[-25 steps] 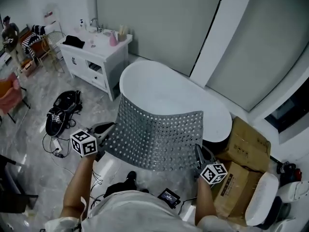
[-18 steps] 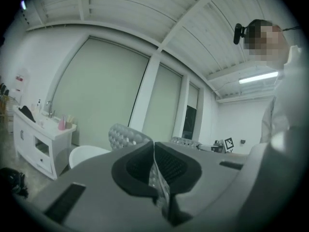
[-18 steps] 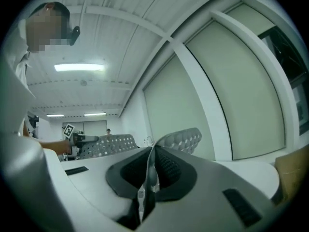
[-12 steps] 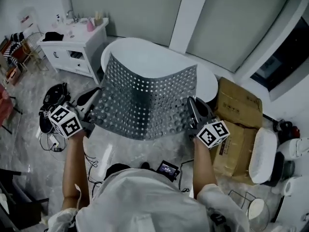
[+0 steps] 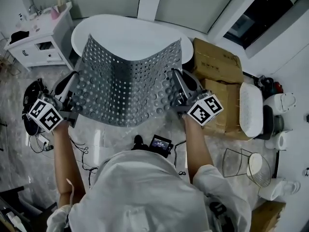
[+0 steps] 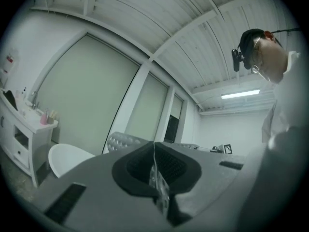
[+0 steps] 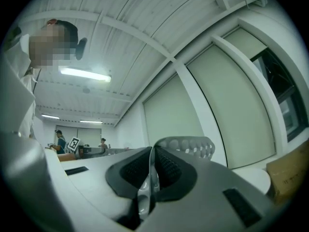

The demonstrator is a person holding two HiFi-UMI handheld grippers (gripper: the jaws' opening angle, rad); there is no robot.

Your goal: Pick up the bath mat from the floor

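Bathroom, white tub (image 5: 130,30) at the back. Bath mat (image 5: 126,88) is off the floor, held spread over the tub's near side. Left gripper (image 5: 72,82) is clamped on its left edge, right gripper (image 5: 175,81) on its right edge.

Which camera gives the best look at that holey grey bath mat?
The head view: it shows the whole bath mat, spread wide. Each gripper view shows only a pinched edge and a curled far corner.

The bath mat (image 5: 128,88) hides the near rim of the bathtub (image 5: 130,33) and the floor (image 5: 111,134) below it. The left gripper (image 5: 73,81) half covers a dark bag (image 5: 31,91). Small things (image 5: 55,8) on the cabinet (image 5: 36,50) cannot be told apart.
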